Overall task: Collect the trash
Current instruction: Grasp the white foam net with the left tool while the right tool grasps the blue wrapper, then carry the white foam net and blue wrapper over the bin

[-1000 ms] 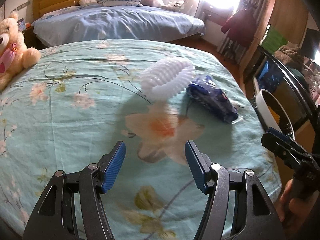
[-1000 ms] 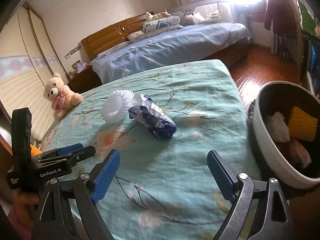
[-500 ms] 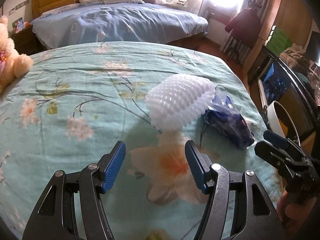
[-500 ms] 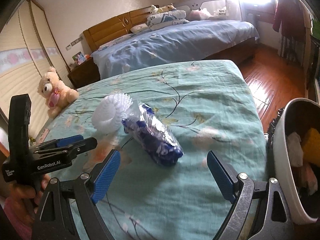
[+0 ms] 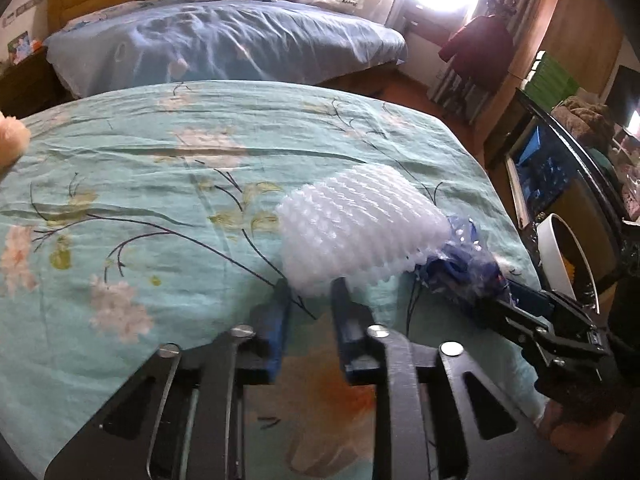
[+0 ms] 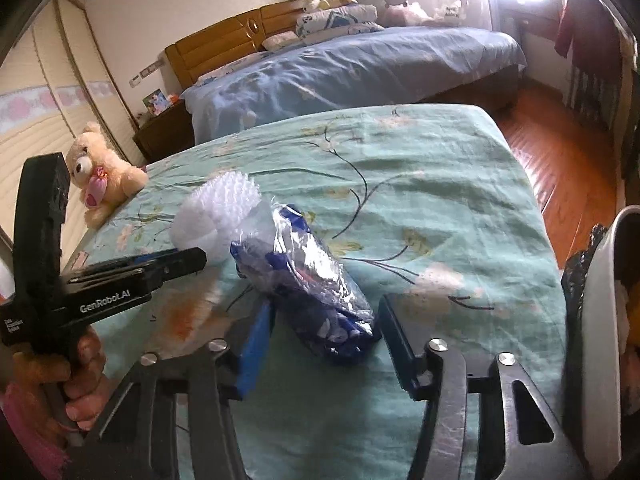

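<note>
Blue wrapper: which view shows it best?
Right wrist view. The blue wrapper lies whole and unobstructed, its near end between the right tool's open fingers. In the left wrist view the wrapper is half hidden behind the white foam net.

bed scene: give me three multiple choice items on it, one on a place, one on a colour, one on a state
1. Where is the white foam net sleeve?
A. in the bin
B. on the teal floral bedspread, touching the blue crinkled plastic wrapper
C. on the floor

2. What colour are the gripper pads?
A. red
B. green
C. blue

3. How does the right gripper stand?
A. open, fingers on either side of the wrapper
B. shut on the sleeve
C. out of view

Answers: B, the sleeve lies against the wrapper on the bedspread; C, blue pads show; A, a gap remains either side.
</note>
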Available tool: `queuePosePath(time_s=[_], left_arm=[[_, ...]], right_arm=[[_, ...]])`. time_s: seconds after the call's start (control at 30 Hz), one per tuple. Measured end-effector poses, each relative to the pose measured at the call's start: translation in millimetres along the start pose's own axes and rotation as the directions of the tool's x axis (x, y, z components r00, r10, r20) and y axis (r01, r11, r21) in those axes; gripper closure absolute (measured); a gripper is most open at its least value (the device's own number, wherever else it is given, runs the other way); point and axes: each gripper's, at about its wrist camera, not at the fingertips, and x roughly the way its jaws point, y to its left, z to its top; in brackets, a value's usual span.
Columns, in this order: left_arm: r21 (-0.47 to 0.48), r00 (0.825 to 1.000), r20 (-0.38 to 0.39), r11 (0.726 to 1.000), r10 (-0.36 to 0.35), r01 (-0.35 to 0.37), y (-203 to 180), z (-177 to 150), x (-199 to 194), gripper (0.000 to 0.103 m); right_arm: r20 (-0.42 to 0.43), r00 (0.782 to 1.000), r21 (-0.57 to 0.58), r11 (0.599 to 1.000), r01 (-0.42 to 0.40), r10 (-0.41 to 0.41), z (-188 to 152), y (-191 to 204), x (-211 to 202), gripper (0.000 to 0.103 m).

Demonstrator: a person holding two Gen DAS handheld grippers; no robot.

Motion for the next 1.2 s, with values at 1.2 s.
queuePosePath(time_s=[1.2], left_arm=[[0.072, 0.997, 0.065, 0.997, -0.045, 0.040, -49.6, -45.3, -63.7, 0.097]], right_arm=[[0.102, 0.994, 0.105, 0.994, 0.033, -0.044, -37.3, -24.1, -79.0, 0.062]])
